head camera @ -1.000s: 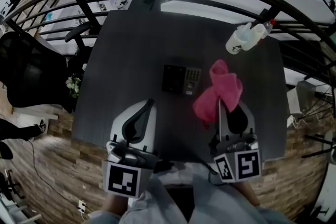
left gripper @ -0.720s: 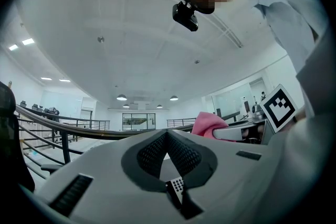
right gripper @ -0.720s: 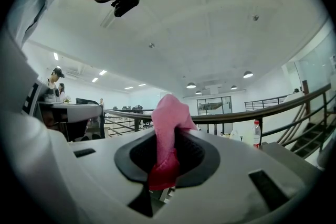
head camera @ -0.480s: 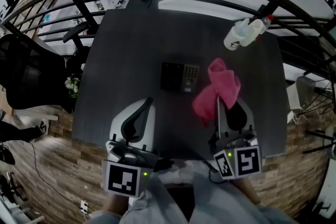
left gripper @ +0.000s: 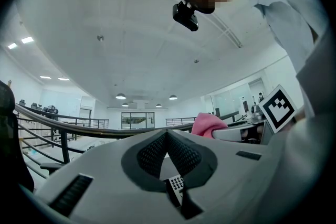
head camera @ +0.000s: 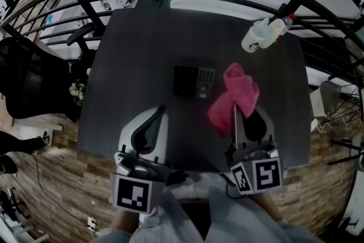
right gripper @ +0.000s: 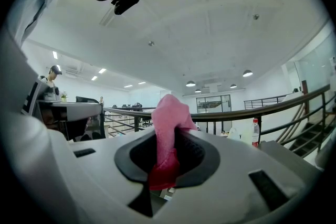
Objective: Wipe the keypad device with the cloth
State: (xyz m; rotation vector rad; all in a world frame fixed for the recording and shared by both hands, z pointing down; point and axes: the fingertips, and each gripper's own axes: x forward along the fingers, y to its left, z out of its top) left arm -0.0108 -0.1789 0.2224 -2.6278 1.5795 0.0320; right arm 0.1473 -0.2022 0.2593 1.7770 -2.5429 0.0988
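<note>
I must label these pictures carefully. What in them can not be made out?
Keypad device: key marks too small in head view; left claw hides most in left gripper view.
Cloth: gripped part hidden by right claw, head view.
White container: too small to identify, head view.

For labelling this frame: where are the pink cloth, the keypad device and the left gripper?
pink cloth (head camera: 243, 89), head view, on its bunched upper part.
keypad device (head camera: 185, 81), head view, on its dark left half.
left gripper (head camera: 164, 109), head view, at its closed jaw tips.
</note>
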